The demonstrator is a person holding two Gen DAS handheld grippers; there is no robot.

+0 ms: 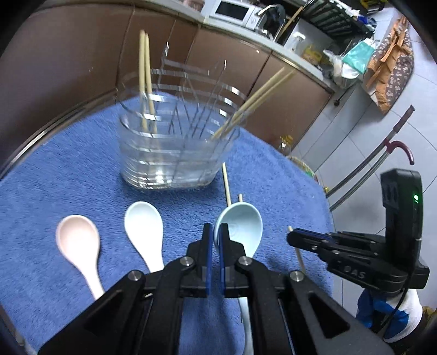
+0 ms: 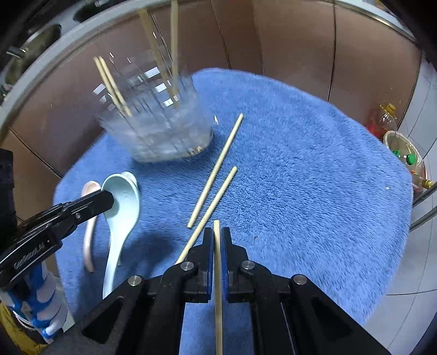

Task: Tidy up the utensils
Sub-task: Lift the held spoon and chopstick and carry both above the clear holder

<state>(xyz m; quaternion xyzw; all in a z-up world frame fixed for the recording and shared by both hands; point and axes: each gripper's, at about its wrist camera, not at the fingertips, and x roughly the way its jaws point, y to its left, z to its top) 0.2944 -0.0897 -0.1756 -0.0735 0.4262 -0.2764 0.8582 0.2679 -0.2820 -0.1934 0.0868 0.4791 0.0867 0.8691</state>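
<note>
A clear utensil holder (image 1: 174, 142) stands on the blue mat (image 1: 68, 177) with several chopsticks (image 1: 144, 79) leaning in it; it also shows in the right wrist view (image 2: 158, 120). My left gripper (image 1: 216, 230) is shut on the rim of a light blue spoon (image 1: 243, 226), also seen from the right (image 2: 120, 207). A pink spoon (image 1: 77, 240) and a white spoon (image 1: 144, 226) lie to its left. My right gripper (image 2: 217, 232) is shut on a chopstick (image 2: 217, 273). Two loose chopsticks (image 2: 215, 170) lie on the mat ahead of it.
Brown cabinet fronts (image 1: 68, 54) curve behind the table. A microwave (image 1: 235, 11) and clutter sit on the counter. Bottles (image 2: 382, 120) and a basket (image 2: 404, 153) stand on the floor past the mat's right edge. A cane (image 1: 382, 155) leans at the right.
</note>
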